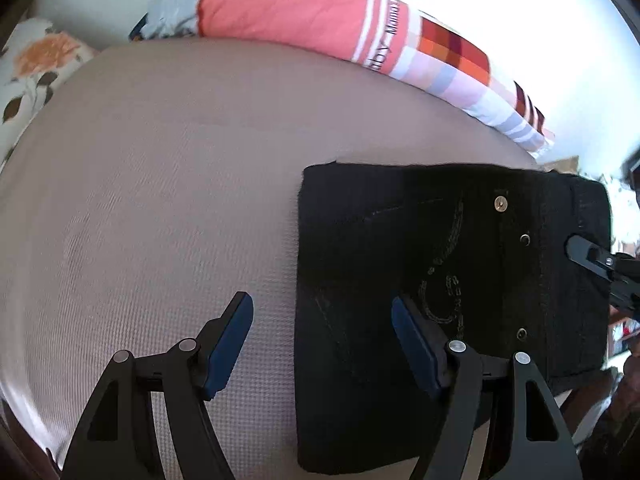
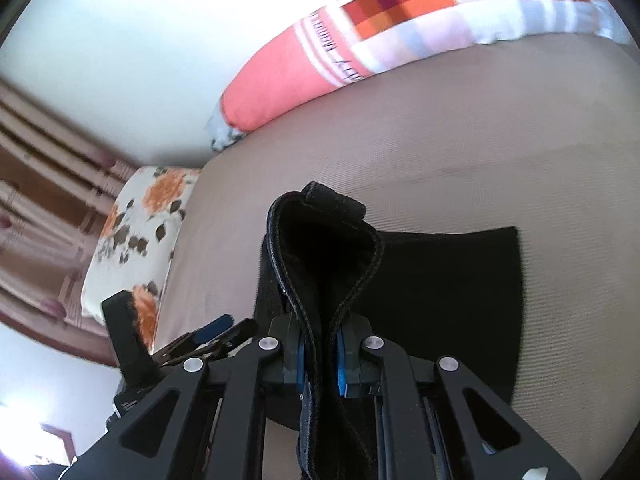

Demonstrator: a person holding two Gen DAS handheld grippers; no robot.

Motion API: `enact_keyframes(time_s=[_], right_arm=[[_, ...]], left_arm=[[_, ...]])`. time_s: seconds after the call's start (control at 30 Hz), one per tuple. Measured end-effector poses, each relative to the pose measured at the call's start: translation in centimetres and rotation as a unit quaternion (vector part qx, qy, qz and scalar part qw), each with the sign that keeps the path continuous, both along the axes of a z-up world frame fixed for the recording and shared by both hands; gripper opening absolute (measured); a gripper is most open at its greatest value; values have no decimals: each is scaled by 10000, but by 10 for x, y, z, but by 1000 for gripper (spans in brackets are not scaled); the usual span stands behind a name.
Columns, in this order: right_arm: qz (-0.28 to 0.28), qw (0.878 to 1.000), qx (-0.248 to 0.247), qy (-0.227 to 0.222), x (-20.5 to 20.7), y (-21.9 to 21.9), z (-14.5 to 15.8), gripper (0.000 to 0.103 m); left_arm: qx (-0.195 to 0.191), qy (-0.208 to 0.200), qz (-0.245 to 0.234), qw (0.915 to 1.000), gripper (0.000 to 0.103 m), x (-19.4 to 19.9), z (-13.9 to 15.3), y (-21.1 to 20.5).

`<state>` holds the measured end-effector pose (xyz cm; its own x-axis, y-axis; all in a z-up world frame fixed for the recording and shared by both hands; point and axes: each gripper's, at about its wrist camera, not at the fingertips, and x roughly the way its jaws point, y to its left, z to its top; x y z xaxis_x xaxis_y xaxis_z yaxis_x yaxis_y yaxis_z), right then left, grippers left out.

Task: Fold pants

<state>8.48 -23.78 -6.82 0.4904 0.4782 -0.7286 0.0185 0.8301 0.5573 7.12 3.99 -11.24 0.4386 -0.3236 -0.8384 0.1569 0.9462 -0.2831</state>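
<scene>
One folded pair of black denim pants (image 1: 448,264) on the taupe bed (image 1: 160,200), just right of the spread, empty left gripper (image 1: 322,340). Right gripper (image 2: 320,364) nearer, clamped on the raised waistband edge.

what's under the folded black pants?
The beige bed cover shows all around the pants, so they lie on it. Anything beneath the fabric is covered. Right gripper pinches their edge.

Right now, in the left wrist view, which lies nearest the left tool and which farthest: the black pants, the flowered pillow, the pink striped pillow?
1. Black folded pants, under the left tool's right finger.
2. Flowered white-and-orange pillow, far left.
3. Long pink striped pillow, along the back; too close to call against the flowered one.
</scene>
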Motion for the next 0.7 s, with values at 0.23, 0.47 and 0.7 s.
enact_keyframes(time_s=[0.23, 0.47, 0.7], right_arm=[[-513, 9981, -16, 334, -6, -37, -39, 11], [-819, 9950, -267, 512, -7, -63, -70, 10], [-866, 9936, -340, 641, -7, -67, -84, 17]], left_arm=[[207, -64, -183, 9996, 72, 7, 0, -16], [129, -89, -188, 9997, 72, 9, 3, -19], [265, 126, -390, 9988, 72, 11, -15, -37]])
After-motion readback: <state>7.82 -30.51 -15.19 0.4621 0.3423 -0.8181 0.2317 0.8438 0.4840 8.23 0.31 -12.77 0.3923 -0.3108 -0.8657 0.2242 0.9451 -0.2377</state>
